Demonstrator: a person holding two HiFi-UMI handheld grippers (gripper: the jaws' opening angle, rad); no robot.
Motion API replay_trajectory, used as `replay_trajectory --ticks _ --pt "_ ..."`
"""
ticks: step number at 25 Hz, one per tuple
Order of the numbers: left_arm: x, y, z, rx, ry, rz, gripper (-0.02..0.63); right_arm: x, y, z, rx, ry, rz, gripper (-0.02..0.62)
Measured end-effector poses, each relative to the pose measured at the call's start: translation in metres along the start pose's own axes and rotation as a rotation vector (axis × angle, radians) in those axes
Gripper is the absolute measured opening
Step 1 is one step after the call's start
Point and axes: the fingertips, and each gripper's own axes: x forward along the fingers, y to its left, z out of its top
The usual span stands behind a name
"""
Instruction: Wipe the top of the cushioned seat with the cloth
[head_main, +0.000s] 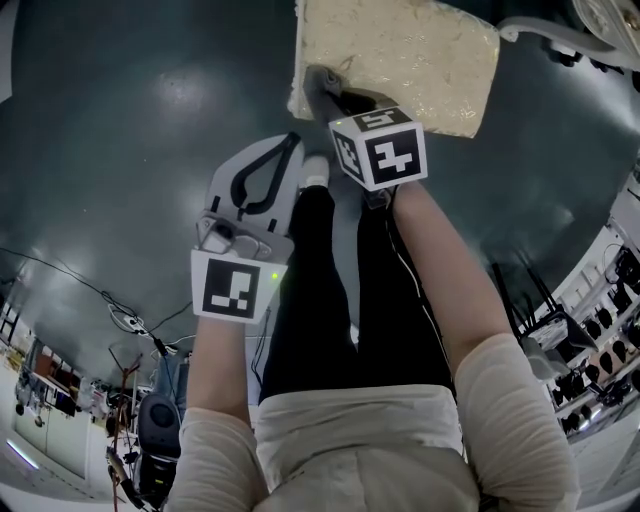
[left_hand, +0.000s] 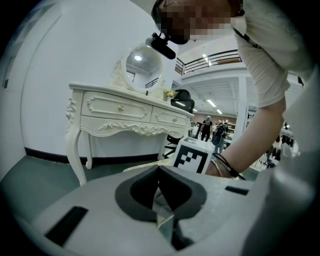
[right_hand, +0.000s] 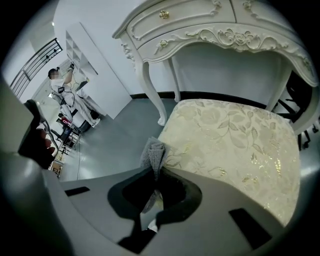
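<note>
There were one grey cloth (right_hand: 154, 151), one cushioned seat (right_hand: 235, 135) and two grippers. The right gripper (right_hand: 156, 172) had its jaws clamped on the cloth at the seat's corner. The left gripper (left_hand: 161, 172) hung over the dark grey floor (head_main: 120, 150), jaws together on nothing. Part of the cloth was hidden inside the jaws. A white carved counter (right_hand: 210, 30) stood behind the seat.

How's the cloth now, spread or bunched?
Bunched. The right gripper view shows the grey cloth wadded and pinched between the right gripper's shut jaws, at the cushioned seat's edge, not laid flat.
</note>
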Motion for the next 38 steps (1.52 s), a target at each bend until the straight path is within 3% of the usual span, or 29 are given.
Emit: replay_trajectory --ticks 13,22,34,38 --pt "0.045 -0.047 0.001 0.030 0.030 -0.055 0.002 -0.026 -0.061 -0.017 0.025 -0.024 -0.016 0.028" --pt "0.071 -0.090 0.001 0.062 0.054 -0.098 0.002 -0.055 -0.114 -0.046 0.014 0.011 -0.115 0.028" --pt "0.118 -0.152 0.004 0.075 0.082 -0.152 0.002 -0.092 -0.181 -0.077 0.112 -0.002 -0.094 0.028" --pt "0.128 -0.155 0.009 0.081 0.086 -0.152 0.002 -0.100 -0.194 -0.076 0.109 -0.006 -0.098 0.028"
